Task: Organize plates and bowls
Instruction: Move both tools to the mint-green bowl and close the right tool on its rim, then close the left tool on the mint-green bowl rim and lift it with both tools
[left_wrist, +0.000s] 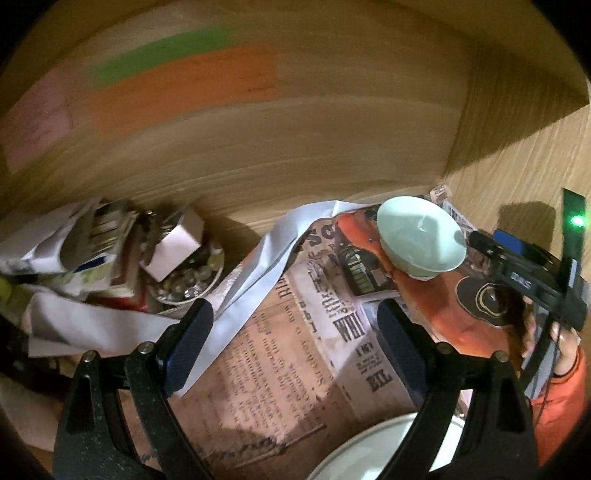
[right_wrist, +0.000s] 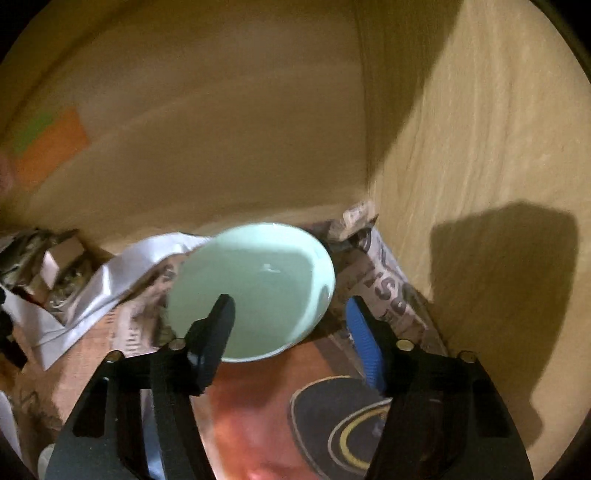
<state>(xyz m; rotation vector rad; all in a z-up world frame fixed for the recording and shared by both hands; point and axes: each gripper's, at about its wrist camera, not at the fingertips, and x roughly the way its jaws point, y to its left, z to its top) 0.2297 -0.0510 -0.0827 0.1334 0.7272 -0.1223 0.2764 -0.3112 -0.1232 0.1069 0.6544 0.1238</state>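
Newsprint (left_wrist: 295, 343) headline letters "BIL" show below pale green bowl (left_wrist: 421, 236)

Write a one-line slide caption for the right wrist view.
Right gripper straddles the rim of a pale green bowl above newspaper in a wooden corner.

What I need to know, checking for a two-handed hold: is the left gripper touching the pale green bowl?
Apart. The left wrist view shows newspaper between the open left gripper and the pale green bowl.

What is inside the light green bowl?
The light green bowl looks empty: only its smooth glazed inside shows. One finger of the right gripper covers a small part near the rim.
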